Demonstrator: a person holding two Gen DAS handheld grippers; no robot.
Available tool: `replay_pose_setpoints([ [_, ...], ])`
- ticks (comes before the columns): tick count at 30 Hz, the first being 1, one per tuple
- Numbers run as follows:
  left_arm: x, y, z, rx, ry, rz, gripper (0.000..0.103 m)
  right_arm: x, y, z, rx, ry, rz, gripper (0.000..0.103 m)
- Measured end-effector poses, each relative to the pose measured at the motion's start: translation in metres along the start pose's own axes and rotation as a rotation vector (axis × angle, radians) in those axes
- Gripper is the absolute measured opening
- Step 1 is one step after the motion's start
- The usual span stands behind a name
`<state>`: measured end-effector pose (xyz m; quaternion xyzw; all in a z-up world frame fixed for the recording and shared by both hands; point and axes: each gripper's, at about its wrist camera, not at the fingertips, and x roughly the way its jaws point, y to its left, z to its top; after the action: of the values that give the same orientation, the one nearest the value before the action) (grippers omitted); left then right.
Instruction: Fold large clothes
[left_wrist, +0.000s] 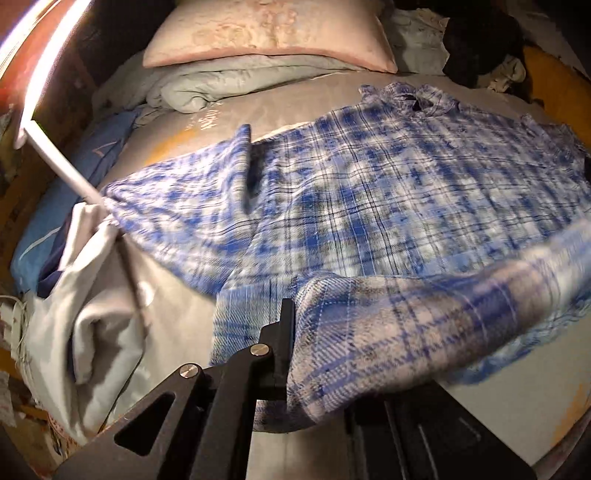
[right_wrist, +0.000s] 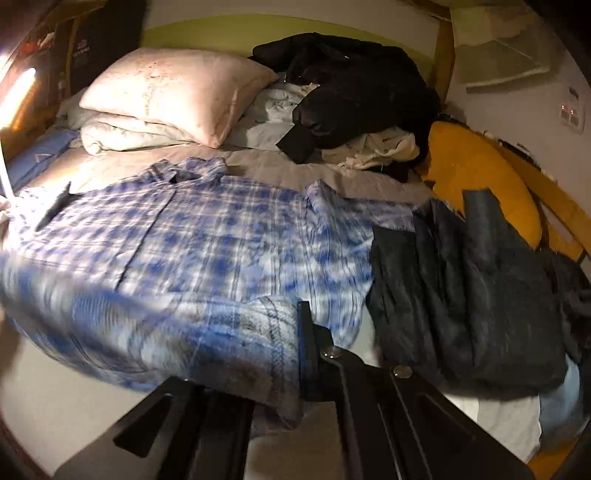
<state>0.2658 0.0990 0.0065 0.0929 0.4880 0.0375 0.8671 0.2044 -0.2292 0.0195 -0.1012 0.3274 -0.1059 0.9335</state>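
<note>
1. Plaid shirt (left_wrist: 369, 177) spread front-up across the bed (left_wrist: 517, 398), collar toward the pillow (left_wrist: 266, 33), hem end lifted toward both cameras.
2. Left gripper (left_wrist: 291, 354) clamped on the shirt's near hem: only one black finger showing, the other buried under cloth, fabric pinched tight with no gap visible.
3. Right gripper (right_wrist: 295, 350) likewise closed on the hem at the other corner, one finger (right_wrist: 304, 332) in sight, flannel bunched against it.
4. Hem held at two corners, probably to keep the edge taut and straight while carried toward the collar for a bottom-to-top fold.
5. Blurred cloth near both grips, suggesting motion; exact height above the bed hard to judge.
6. Left sleeve (left_wrist: 184, 199) lying out to the side toward a white lamp arm (left_wrist: 62, 170); likely unfolded as yet, so perhaps a risk of an uneven bundle.
7. Dark grey garment (right_wrist: 469, 288) just beside the shirt on the right, touching or overlapping its edge; black jacket (right_wrist: 354, 81) piled well back near the pillow, clear of the fold.
</note>
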Motion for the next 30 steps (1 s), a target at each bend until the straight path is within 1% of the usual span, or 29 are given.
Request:
replay_pose_setpoints([
  [4,0.027,-0.003,0.004,0.000,0.046,-0.014,0.005,0.026,0.002,0.002,-0.006,0.048,0.023,0.002],
  [8,0.037,-0.001,0.009,-0.017,0.064,-0.019,0.006,0.046,0.002,0.004,-0.008,0.086,0.033,0.002],
  [10,0.039,-0.002,0.011,-0.006,0.056,-0.011,0.009,0.053,0.003,0.005,-0.020,0.099,0.037,0.002],
  [12,0.039,-0.007,0.011,0.024,0.026,0.007,0.010,0.056,0.005,0.006,-0.030,0.102,0.035,0.002],
  [14,0.041,-0.010,0.009,0.039,0.027,0.017,0.010,0.060,0.007,0.006,-0.045,0.103,0.042,0.005],
  [16,0.036,-0.011,0.009,0.042,0.001,0.017,0.017,0.061,0.009,0.006,-0.060,0.106,0.047,0.007],
  [17,0.033,-0.010,0.009,0.036,-0.017,0.027,0.030,0.061,0.010,0.006,-0.059,0.105,0.054,0.016],
  [18,0.027,-0.008,0.009,0.023,-0.042,0.037,0.050,0.059,0.009,0.007,-0.053,0.101,0.064,0.044],
  [19,0.019,-0.005,0.009,0.005,-0.076,0.038,0.061,0.056,0.007,0.007,-0.036,0.084,0.076,0.062],
  [20,0.011,-0.001,0.009,-0.011,-0.108,0.033,0.077,0.052,0.004,0.008,-0.020,0.061,0.076,0.081],
  [21,0.004,0.003,0.008,-0.029,-0.140,0.020,0.084,0.044,0.001,0.009,-0.001,0.026,0.071,0.080],
  [23,-0.010,0.011,0.007,-0.063,-0.190,-0.028,0.086,0.034,-0.006,0.011,0.012,-0.010,0.070,0.082],
  [24,-0.016,0.016,0.006,-0.086,-0.208,-0.055,0.089,0.028,-0.012,0.012,0.035,-0.034,0.062,0.083],
  [26,-0.025,0.024,0.005,-0.132,-0.237,-0.084,0.094,0.019,-0.024,0.013,0.091,-0.061,0.051,0.084],
  [28,-0.029,0.031,0.004,-0.167,-0.254,-0.073,0.094,0.015,-0.035,0.013,0.139,-0.068,0.051,0.084],
  [30,-0.030,0.036,0.002,-0.189,-0.256,-0.057,0.094,0.012,-0.043,0.013,0.159,-0.073,0.063,0.084],
])
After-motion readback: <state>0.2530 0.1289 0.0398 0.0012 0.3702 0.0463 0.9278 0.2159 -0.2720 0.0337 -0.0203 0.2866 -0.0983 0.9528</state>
